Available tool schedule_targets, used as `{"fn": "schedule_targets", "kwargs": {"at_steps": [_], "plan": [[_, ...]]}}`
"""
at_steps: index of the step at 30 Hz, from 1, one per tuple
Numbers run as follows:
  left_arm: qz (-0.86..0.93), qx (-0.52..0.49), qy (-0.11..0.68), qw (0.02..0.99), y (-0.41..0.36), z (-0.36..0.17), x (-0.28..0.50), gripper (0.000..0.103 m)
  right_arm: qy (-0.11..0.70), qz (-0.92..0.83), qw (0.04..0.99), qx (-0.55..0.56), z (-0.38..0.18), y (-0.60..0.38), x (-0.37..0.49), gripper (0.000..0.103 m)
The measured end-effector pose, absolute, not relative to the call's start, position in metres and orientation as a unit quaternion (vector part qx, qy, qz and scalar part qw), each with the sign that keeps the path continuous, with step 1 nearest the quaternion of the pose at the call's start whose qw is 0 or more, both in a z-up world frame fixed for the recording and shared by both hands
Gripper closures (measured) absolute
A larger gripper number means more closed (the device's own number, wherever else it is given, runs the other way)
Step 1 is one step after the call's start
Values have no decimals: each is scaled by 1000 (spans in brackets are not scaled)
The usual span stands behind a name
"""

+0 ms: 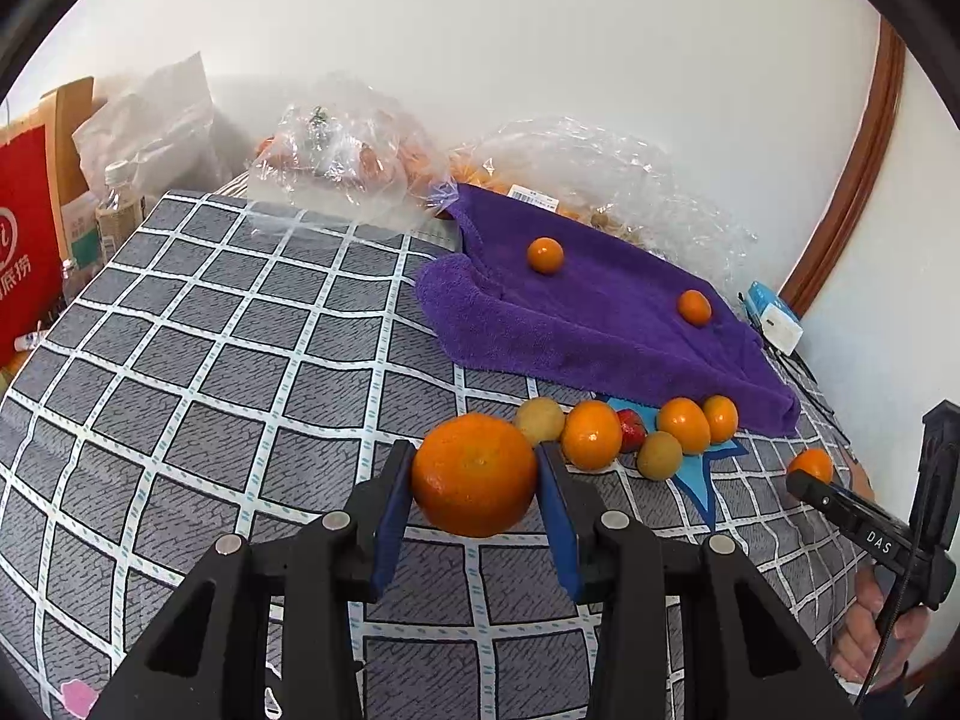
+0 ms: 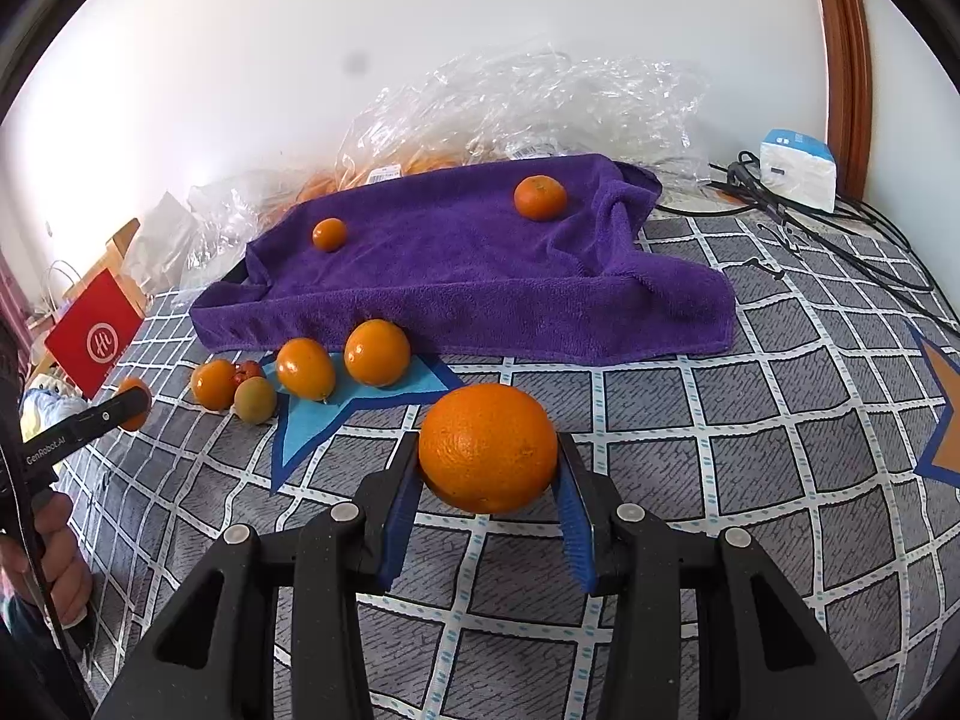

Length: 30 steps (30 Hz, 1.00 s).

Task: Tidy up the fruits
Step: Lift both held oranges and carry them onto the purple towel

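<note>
Both grippers loaded. Left gripper [image 1: 474, 474] clamped on a mandarin [image 1: 474, 474], flattish, dimple facing cam, held clear above the checked bedcover [image 1: 210, 360]. Right gripper [image 2: 489, 459] clamped on a larger orange [image 2: 489, 447], pebbly skin, also off the cover, blue pads [image 2: 403, 510] pressed to both flanks. Purple towel [image 2: 456, 276] looks like the sorting spot (my guess from the task): 2 small oranges on it already, 1 toward the left end [image 2: 329, 234], 1 toward the right end [image 2: 540, 197], well apart from each other. So approx 2 placed, 2 in transit. Still loose on the cover just in front of the towel's near edge: a cluster [image 1: 630, 432] on and beside the blue star patch [image 2: 360, 402]. Count from the left wrist view: 3 orange fruits, 2 yellow-green ones, 1 small red one tucked among them, some touching. That makes 6 left to move, plus the 2 held. Whether sorting is by type or size, can't tell; the towel holds only orange fruit so far. The green and red ones may need a separate spot, none evident. Clear plastic bags [image 2: 540, 102] behind the towel hold more orange produce, but unclear if these belong to the task. Judged stage: early to mid, under half done. Risk: towel surface is rumpled and sloped, so round fruit may roll on release.
</note>
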<state>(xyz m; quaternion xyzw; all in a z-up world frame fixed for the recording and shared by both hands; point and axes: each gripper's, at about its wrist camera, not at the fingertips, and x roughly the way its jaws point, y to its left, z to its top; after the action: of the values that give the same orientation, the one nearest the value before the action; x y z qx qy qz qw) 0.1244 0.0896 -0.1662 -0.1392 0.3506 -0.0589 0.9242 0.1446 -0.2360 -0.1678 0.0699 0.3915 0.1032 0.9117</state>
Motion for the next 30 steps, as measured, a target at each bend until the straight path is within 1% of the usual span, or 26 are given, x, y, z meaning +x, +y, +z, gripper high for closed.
{"fn": "schedule_targets", "kwargs": {"at_steps": [7, 10, 12, 15, 22, 30], "plan": [[-49, -136, 338, 930, 89, -163, 122, 65, 395, 107, 911, 56, -167, -232, 143, 61], [-40, -137, 333, 932, 92, -160, 120, 65, 397, 109, 907, 81, -164, -237, 140, 61], [-26, -133, 337, 932, 94, -159, 119, 65, 396, 105, 908, 91, -157, -240, 139, 61], [-9, -128, 347, 929, 98, -152, 117, 65, 382, 98, 916, 75, -137, -243, 139, 61], [-3, -127, 318, 940, 107, -109, 122, 65, 340, 91, 934, 64, -92, -247, 158, 61], [-23, -114, 285, 951, 86, -59, 168, 65, 312, 74, 945, 71, -55, -253, 193, 61]]}}
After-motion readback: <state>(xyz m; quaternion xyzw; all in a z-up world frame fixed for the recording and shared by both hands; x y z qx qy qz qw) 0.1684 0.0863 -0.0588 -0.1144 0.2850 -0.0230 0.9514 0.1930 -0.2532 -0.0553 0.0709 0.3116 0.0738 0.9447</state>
